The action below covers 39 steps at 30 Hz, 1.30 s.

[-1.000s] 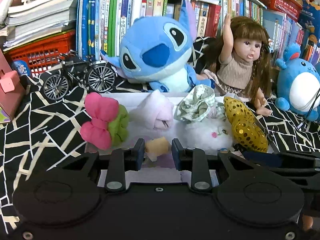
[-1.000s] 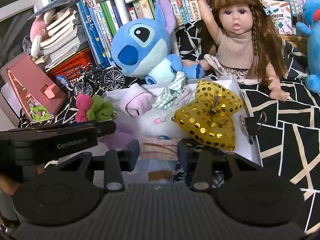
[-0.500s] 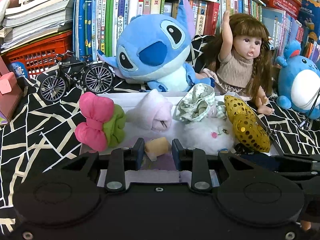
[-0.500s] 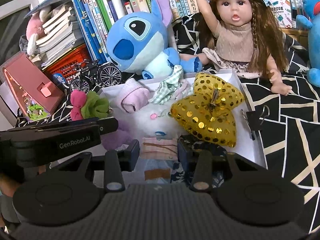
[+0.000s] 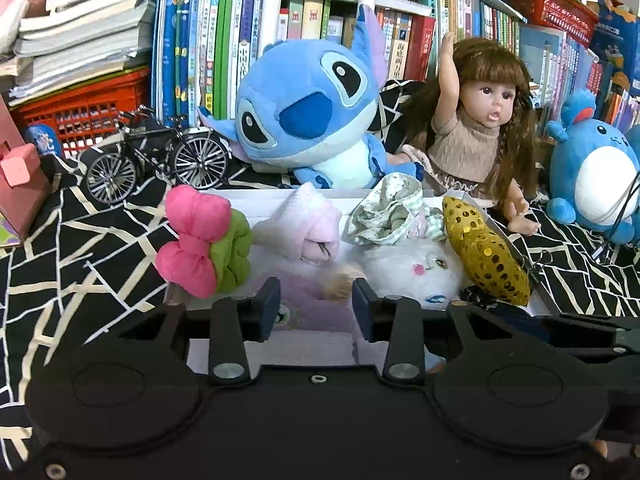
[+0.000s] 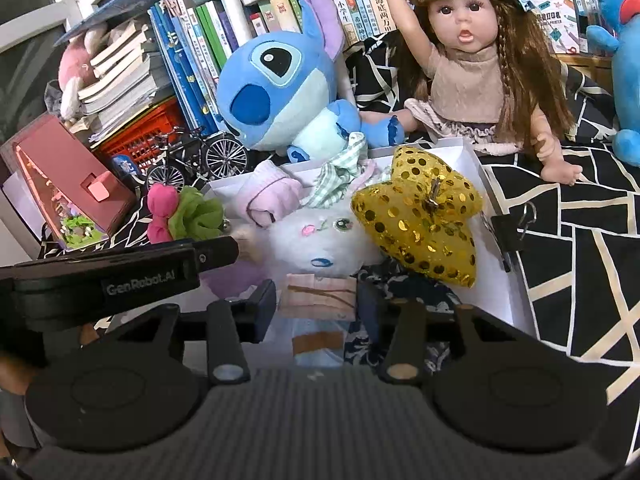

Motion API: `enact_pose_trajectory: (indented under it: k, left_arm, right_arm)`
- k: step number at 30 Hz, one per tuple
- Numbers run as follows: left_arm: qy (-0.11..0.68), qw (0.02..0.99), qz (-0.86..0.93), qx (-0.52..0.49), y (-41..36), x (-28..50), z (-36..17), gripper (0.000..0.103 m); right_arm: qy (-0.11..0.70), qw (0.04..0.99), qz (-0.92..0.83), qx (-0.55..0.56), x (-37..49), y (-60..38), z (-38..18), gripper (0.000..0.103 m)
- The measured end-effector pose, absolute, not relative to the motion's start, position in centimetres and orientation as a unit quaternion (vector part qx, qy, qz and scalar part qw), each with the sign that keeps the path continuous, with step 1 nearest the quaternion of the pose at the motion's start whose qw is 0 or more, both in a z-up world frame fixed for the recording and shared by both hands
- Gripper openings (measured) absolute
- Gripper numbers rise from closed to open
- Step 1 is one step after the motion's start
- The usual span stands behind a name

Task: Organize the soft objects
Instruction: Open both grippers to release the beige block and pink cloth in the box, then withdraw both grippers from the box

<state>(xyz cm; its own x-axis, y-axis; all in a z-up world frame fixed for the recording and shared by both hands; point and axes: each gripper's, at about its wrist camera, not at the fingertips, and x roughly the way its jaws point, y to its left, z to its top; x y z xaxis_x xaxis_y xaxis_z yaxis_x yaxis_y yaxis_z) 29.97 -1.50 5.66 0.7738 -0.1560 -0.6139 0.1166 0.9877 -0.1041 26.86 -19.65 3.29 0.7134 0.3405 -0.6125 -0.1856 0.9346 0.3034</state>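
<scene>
Inside the white box (image 6: 472, 152) on the black-and-white patterned cloth (image 5: 80, 248) lies a heap of soft things: a white plush cat face (image 6: 320, 240), a gold sequin bow (image 6: 424, 220), a rolled pink cloth (image 5: 308, 224), a green checked cloth (image 5: 384, 212) and a purple plush piece (image 5: 316, 312) at the near end. A pink and green bow (image 5: 204, 240) rests against the box's left edge, partly on the cloth.

Left gripper (image 5: 316, 302): jaws have just been opening; they stand apart over the purple plush piece, a tan tuft near the right finger, pads pressing nothing.

Right gripper (image 6: 320, 304): jaws have just been opening too. A pink striped fabric piece (image 6: 320, 294) sits between the fingers with a gap on each side, so released. Dark floral fabric (image 6: 416, 288) lies under the right finger.

Lettering "GenRobot.AI" shows on the left gripper's side, seen from the right wrist.

Behind the box: a blue plush toy (image 5: 308, 116), a long-haired doll (image 5: 480, 132), a model bicycle (image 5: 156, 160), a red basket (image 5: 76, 116), and shelves of books (image 5: 224, 40) with Chinese spines, too small to read. A black binder clip (image 6: 508, 232) grips the box's right wall.
</scene>
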Motion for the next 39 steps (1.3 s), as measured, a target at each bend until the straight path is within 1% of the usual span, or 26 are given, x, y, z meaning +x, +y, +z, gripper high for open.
enact_pose_trajectory:
  k: [2,4,6,7,9,11,13,18,19,20,21,26,30,33,39]
  left_arm:
    - [0.323,0.944,-0.07,-0.025,-1.5,29.5,5.8,0.043]
    - [0.316,0.946,-0.07,-0.02,-1.5,29.1,6.1,0.046]
    - [0.309,0.949,-0.068,-0.015,-1.4,28.7,6.3,0.054]
    - [0.304,0.95,-0.066,-0.014,-1.4,28.4,6.5,0.059]
    - [0.298,0.952,-0.062,-0.015,-1.1,28.0,6.7,0.062]
    - [0.293,0.954,-0.061,-0.018,-0.9,27.6,7.0,0.069]
    - [0.29,0.955,-0.059,-0.019,-0.7,27.2,7.2,0.072]
    - [0.282,0.957,-0.058,-0.023,-0.2,26.0,7.6,0.074]
    - [0.28,0.958,-0.059,-0.025,-0.1,25.7,7.8,0.075]
    - [0.277,0.959,-0.06,-0.026,0.0,25.5,7.9,0.079]
    - [0.275,0.959,-0.06,-0.026,0.0,25.2,7.9,0.081]
    - [0.257,0.965,-0.057,-0.018,0.2,23.5,8.4,0.084]
    - [0.251,0.966,-0.057,-0.018,0.4,22.4,8.6,0.085]
    - [0.251,0.966,-0.054,-0.014,0.3,21.6,8.7,0.086]
    - [0.248,0.967,-0.049,0.002,-0.1,19.8,8.6,0.086]
  right_arm:
    - [0.346,0.92,0.145,0.109,26.6,-19.6,3.4,0.063]
    - [0.341,0.922,0.147,0.107,26.3,-19.6,3.6,0.064]
    - [0.336,0.924,0.148,0.102,26.0,-19.5,3.9,0.067]
    - [0.333,0.926,0.149,0.098,25.8,-19.5,4.0,0.068]
    - [0.327,0.928,0.152,0.095,25.4,-19.5,4.3,0.072]
    - [0.322,0.929,0.154,0.094,25.1,-19.6,4.5,0.073]
    - [0.316,0.931,0.156,0.09,24.7,-19.6,4.7,0.075]
    - [0.301,0.937,0.157,0.078,23.7,-19.6,5.3,0.082]
    - [0.298,0.938,0.158,0.076,23.5,-19.6,5.4,0.083]
    - [0.294,0.94,0.158,0.074,23.2,-19.7,5.6,0.085]
    - [0.29,0.941,0.159,0.072,22.9,-19.7,5.7,0.086]
    - [0.27,0.948,0.158,0.059,21.7,-19.8,6.4,0.09]
    - [0.255,0.953,0.156,0.048,20.8,-19.8,6.8,0.1]
    - [0.249,0.955,0.154,0.042,20.3,-19.9,7.0,0.103]
    - [0.242,0.958,0.145,0.042,19.1,-20.2,7.2,0.103]
